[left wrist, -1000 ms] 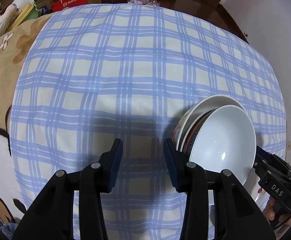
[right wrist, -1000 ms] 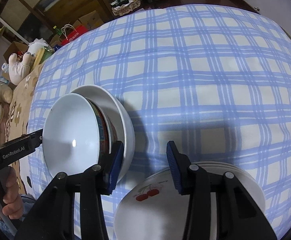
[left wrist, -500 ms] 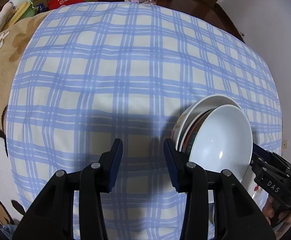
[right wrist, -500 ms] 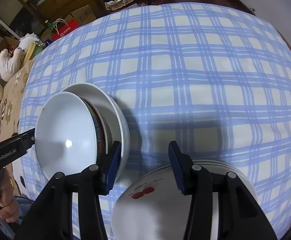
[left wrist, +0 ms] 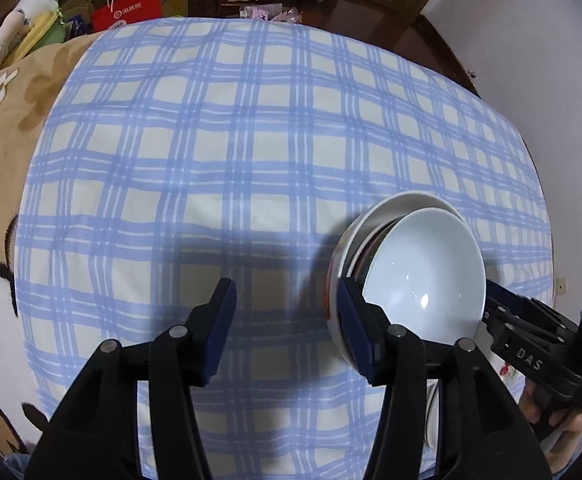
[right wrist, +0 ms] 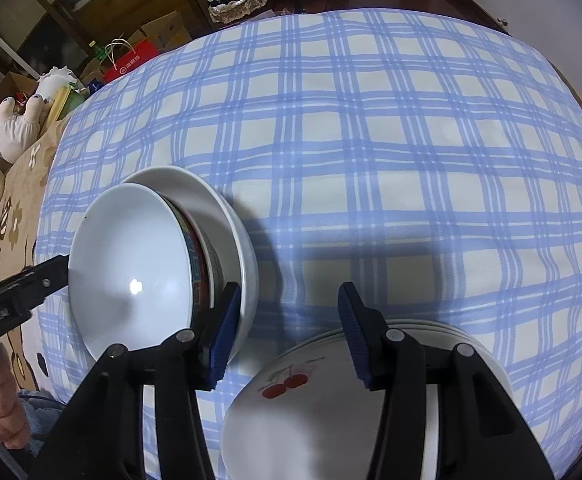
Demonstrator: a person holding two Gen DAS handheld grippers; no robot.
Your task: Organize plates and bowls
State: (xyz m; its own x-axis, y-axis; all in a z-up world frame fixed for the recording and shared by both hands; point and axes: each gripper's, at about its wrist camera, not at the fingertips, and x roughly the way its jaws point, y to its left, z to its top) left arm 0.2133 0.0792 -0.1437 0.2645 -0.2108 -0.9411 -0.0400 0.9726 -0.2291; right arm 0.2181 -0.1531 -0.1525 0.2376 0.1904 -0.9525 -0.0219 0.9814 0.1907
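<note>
White bowls (right wrist: 131, 268) sit nested and tilted on the blue checked cloth (right wrist: 371, 160), just beside the stack of plates (right wrist: 303, 420). The left gripper (left wrist: 287, 320) and right gripper (right wrist: 287, 328) have just been opening; both stand half apart, holding nothing.

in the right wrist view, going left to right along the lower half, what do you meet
black left gripper → stack of white ceramic bowls → right gripper's left blue-padded fingers → bare blue plaid tablecloth → its right blue-padded fingers, over the white cherry-print plate
</note>
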